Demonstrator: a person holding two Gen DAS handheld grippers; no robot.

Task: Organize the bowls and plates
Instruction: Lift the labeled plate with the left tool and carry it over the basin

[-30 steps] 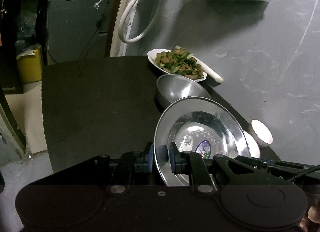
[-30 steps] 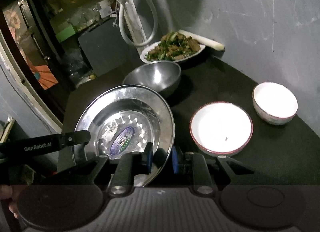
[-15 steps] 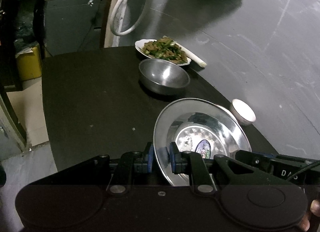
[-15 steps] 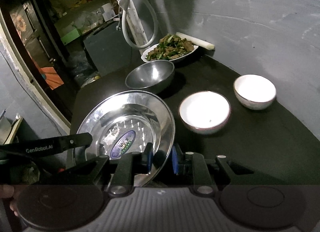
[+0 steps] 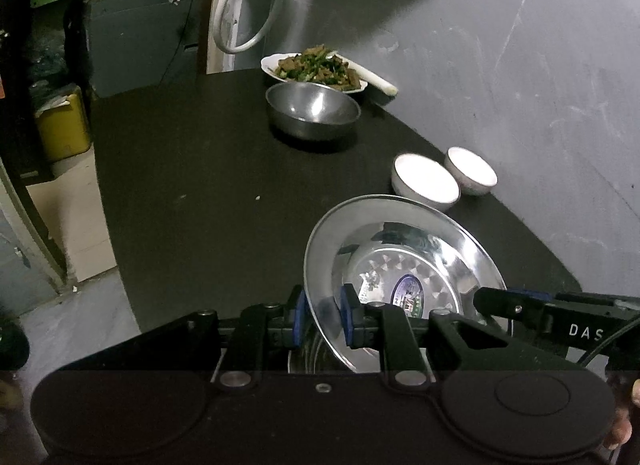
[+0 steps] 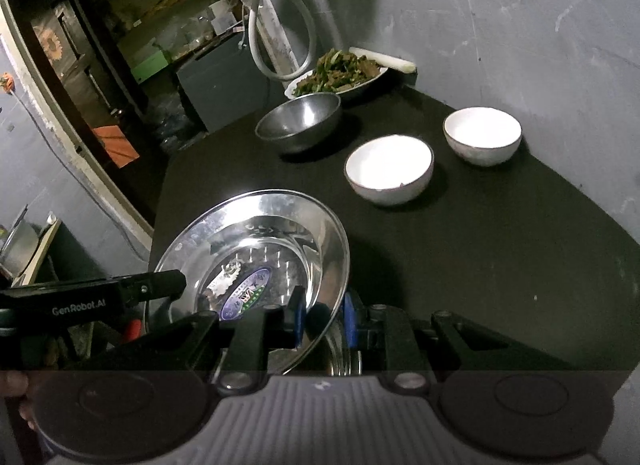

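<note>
With both the left gripper (image 5: pixel 323 315) and right gripper (image 6: pixel 323 321) pinching the steel plate (image 5: pixel 404 273) by opposite rims, apparently thinly, uneven pulling could have slipped it free.

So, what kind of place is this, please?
Probably a simple home kitchen or dining corner: a plate of cooked food, a steel bowl and white bowls stand on a dark table against a bare grey wall.

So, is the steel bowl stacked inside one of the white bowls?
No, the steel bowl stands alone on the table, apart from both white bowls.

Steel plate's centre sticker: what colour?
Blue-purple oval sticker with white and green print, clearest in the right wrist view.
</note>
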